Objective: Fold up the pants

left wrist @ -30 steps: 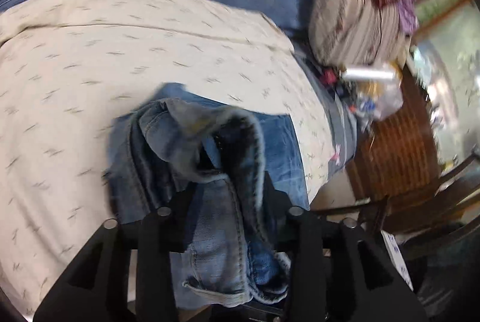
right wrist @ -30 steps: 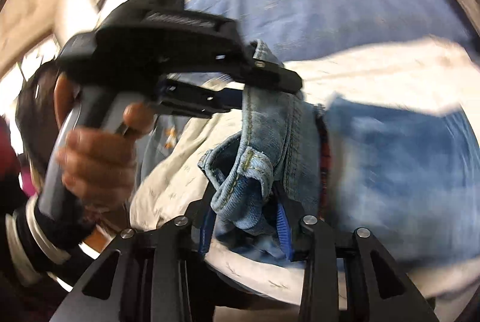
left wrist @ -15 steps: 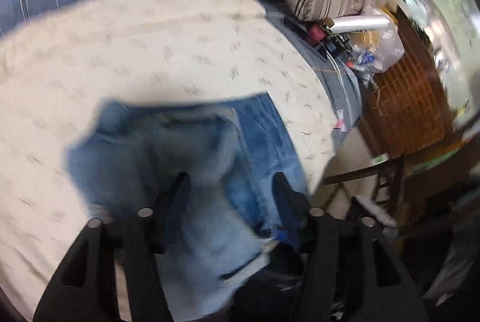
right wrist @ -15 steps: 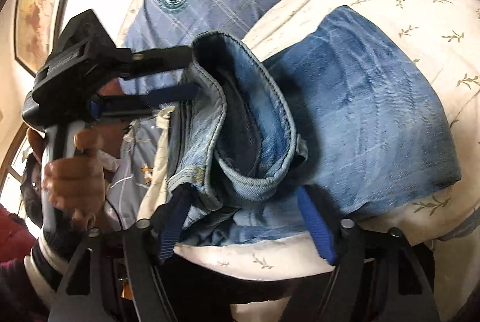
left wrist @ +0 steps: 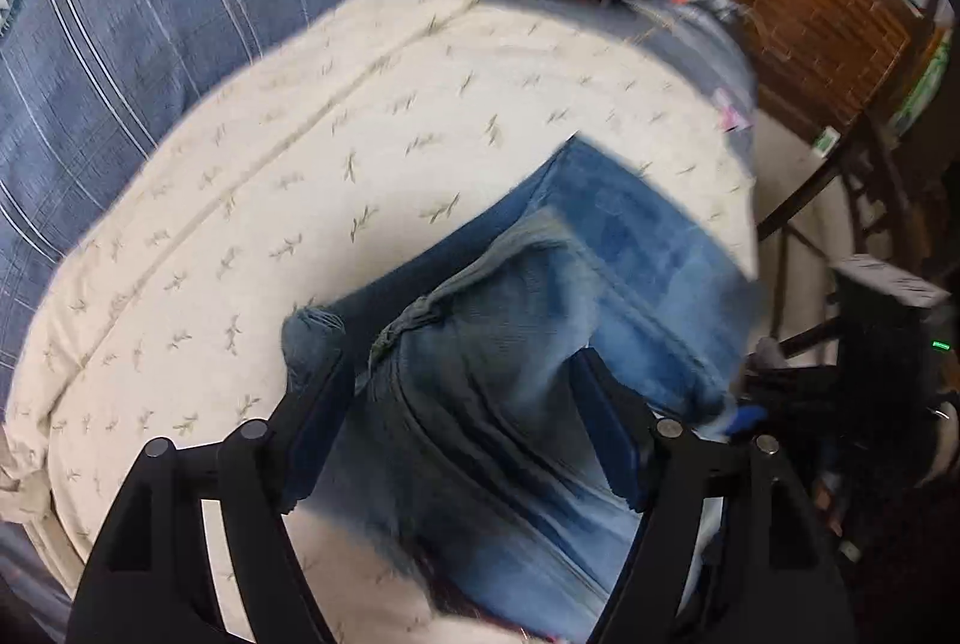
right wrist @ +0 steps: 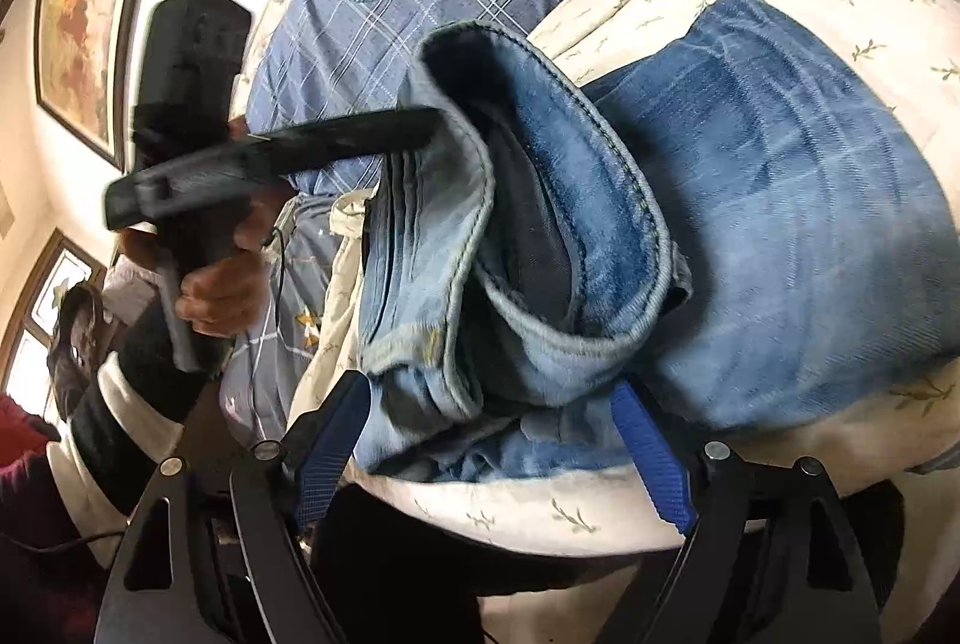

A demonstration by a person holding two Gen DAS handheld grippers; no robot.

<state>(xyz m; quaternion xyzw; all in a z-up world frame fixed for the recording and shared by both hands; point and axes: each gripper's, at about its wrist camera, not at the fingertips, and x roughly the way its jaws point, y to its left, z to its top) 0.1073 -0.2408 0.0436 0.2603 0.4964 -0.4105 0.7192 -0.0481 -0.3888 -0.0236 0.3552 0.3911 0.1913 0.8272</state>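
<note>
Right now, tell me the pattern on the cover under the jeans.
The cover is cream with small scattered olive leaf sprigs, clearest in the left wrist view.

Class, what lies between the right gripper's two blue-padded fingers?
In the right wrist view, the folded blue denim jeans' bunched hem end lies within the opening right gripper.

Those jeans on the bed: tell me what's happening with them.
A person is folding the jeans on a cream leaf-print quilt with a handheld gripper in each hand. The left gripper and right gripper both straddle the bunched denim, jaws opening to let go of the top fold, which lies loosely rumpled.
</note>
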